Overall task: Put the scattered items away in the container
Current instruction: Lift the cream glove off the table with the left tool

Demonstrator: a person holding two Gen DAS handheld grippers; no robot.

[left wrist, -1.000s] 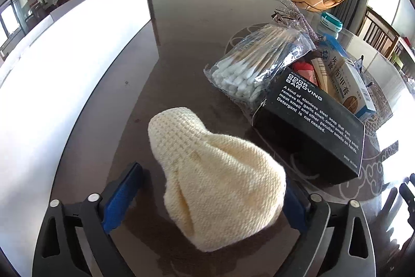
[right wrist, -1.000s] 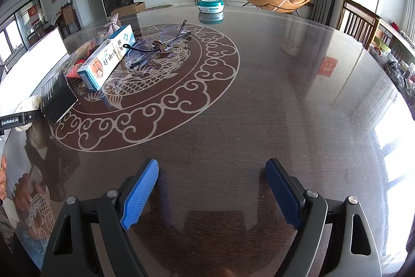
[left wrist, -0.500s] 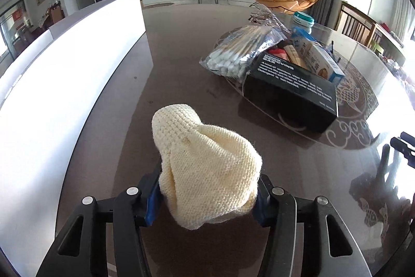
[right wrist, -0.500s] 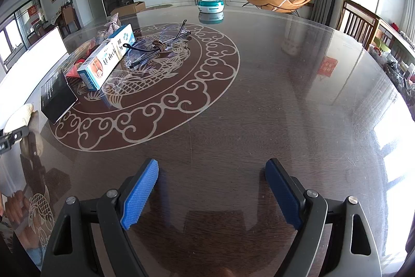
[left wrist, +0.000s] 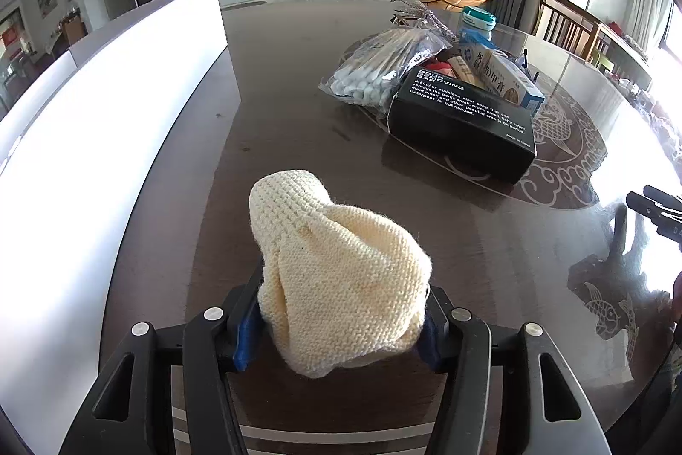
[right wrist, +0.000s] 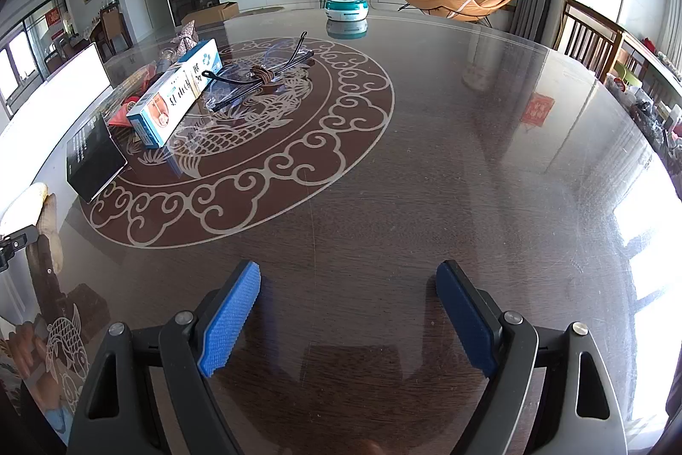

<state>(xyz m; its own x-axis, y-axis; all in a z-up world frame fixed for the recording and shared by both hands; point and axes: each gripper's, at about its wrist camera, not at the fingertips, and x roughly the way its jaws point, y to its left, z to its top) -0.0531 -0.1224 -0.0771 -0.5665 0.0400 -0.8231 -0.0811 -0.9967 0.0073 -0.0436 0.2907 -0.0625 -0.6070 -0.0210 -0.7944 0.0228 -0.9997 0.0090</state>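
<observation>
A cream knitted pouch [left wrist: 336,276] sits between the blue pads of my left gripper [left wrist: 336,327], which press its lower end. The jaws are opening slightly with the pouch still squeezed between them. The white container [left wrist: 85,156] runs along the table's left side, close beside the pouch. In the right wrist view the pouch [right wrist: 25,203] shows at the far left edge. My right gripper [right wrist: 347,314] hangs open over bare dark table, nothing between its fingers.
A black box [left wrist: 464,122], a bag of cotton swabs [left wrist: 383,67], a blue-and-white carton [left wrist: 503,71] and a teal round tin [left wrist: 477,18] lie ahead on the right. Bagged glasses [right wrist: 260,75] rest on the table's dragon inlay.
My left jaws, wide apart around the pouch a second ago, have closed on it, and the gripper has shifted and rolled a little. The right gripper has not moved.
</observation>
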